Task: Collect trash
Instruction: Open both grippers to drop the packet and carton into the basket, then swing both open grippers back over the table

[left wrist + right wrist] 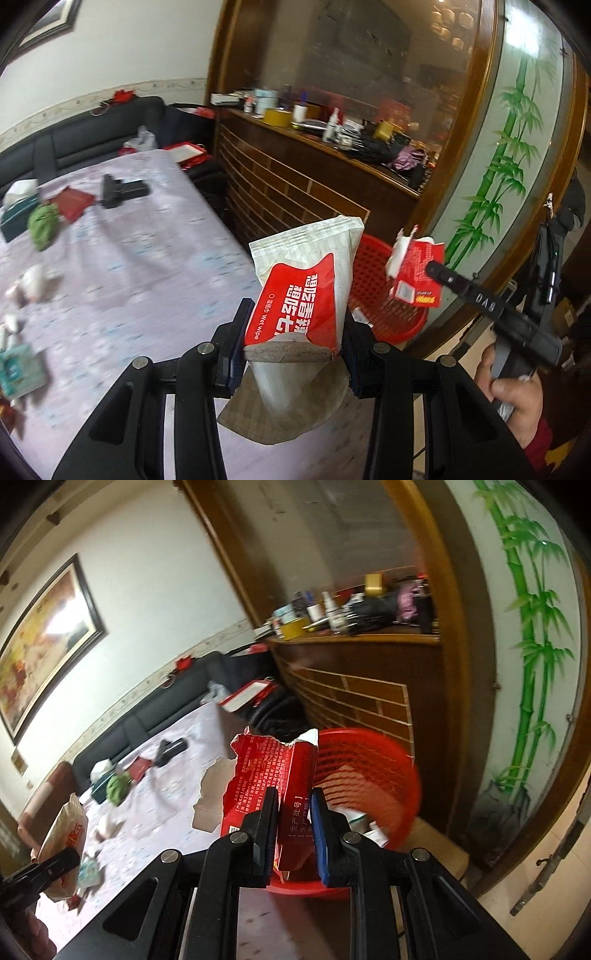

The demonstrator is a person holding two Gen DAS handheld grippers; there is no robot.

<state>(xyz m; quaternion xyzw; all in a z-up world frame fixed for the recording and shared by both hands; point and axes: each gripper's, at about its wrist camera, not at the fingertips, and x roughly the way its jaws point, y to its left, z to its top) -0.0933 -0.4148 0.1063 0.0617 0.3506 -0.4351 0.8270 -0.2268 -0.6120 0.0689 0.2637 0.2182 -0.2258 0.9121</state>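
My left gripper (295, 354) is clamped on a wet-wipe packet (306, 288), white with a red label, which stands up between the two pads; a crumpled brownish paper (291, 410) hangs beneath the packet, pinched in the same grip. My right gripper (293, 812) is closed tight on a torn red carton (280, 775), its ragged top edge sticking up past the fingers and a flap of bare cardboard peeling off to the left.

From the left wrist I see the right gripper (430, 269) coming in from the right edge, with the red carton (415, 273) at its tip and a hand (513, 391) wrapped around its handle. The carton hangs over the red basket (384, 295), a slatted plastic bin standing just past the corner of the table (129, 266) and against the wooden cabinet (295, 192). From the right wrist, the basket (369, 771) sits directly behind and below the carton, with a few scraps already lying inside it.

The table wears a pale lilac cloth. Further trash is scattered on it: a green crumpled wrapper (42, 225), a flat red packet (72, 205), white scraps (31, 284) near the left edge, and a teal box (16, 219) with tissue poking out. A black gadget (122, 190) lies near the far end. The view is blurred.
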